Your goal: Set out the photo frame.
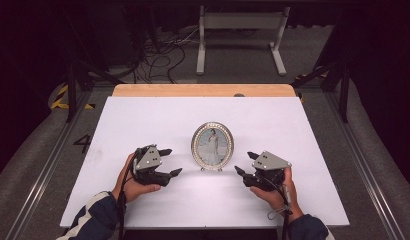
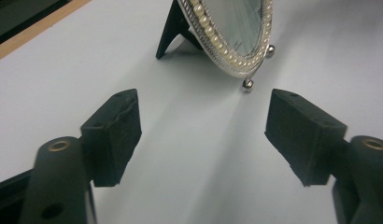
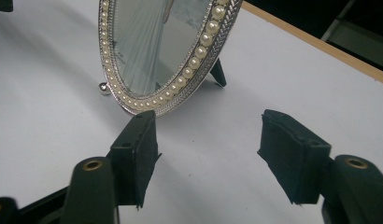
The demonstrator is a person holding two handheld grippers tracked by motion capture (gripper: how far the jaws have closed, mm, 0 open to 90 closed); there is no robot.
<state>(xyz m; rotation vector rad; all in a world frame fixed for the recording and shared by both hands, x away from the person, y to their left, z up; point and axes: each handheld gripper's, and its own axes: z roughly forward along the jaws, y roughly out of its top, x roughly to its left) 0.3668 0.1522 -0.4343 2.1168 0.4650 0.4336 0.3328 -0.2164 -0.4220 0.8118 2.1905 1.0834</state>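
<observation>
Nearest, at the table's front edge, two sleeved forearms enter and each hand holds a gripper just above the white table top (image 1: 143,200). Both tools have their jaws spread apart with nothing between them: the left gripper (image 1: 171,162) sits left of centre, the right gripper (image 1: 246,163) right of centre, and bare white surface lies between them. Just beyond that gap stands the oval picture frame (image 1: 212,145), upright on small ball feet (image 2: 247,84), pearl-beaded rim (image 3: 199,51) around a photo of a figure in a pale dress, and propped by a dark back leg (image 2: 170,32). Neither gripper touches it; open surface lies to either side. Farther back the white top runs bare to a wooden strip (image 1: 203,90) at the far edge. Beyond lie grey floor, tangled cables (image 1: 160,55) and a white metal stand (image 1: 241,35).
</observation>
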